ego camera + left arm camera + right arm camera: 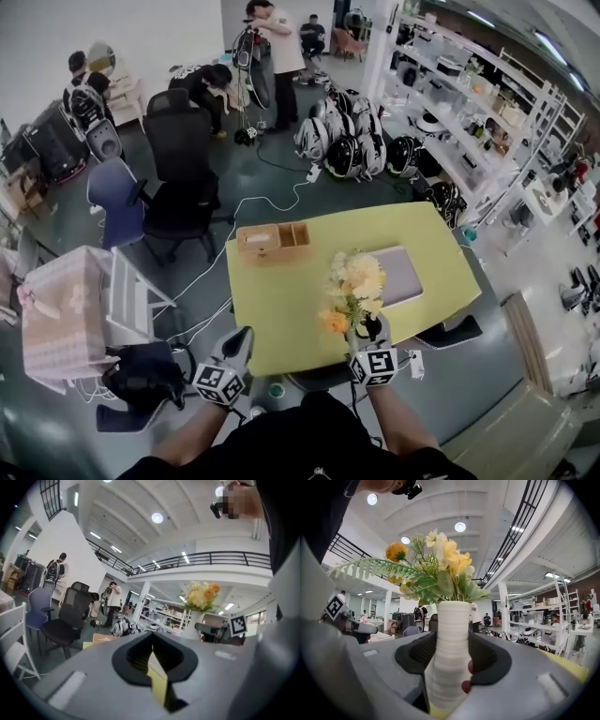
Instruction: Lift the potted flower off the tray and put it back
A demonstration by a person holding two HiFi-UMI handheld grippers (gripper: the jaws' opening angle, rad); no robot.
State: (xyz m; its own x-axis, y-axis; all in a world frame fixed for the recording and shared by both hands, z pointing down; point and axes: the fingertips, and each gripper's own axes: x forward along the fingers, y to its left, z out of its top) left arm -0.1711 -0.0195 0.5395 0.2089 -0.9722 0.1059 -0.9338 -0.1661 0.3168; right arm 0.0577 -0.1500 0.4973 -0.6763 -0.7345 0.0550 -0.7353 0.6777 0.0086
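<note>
R gripper holds potted flower upright, axis vert

We find no words, brand names or numbers that can be read. The only printed signs are black-and-white square marker patterns on the cube at the back of the left gripper, and matching ones on the cube behind the right gripper. Any print on the white metal shelves far beyond the right gripper is too small for us to read.

Box left of tray on table — potted flower nearer.
</note>
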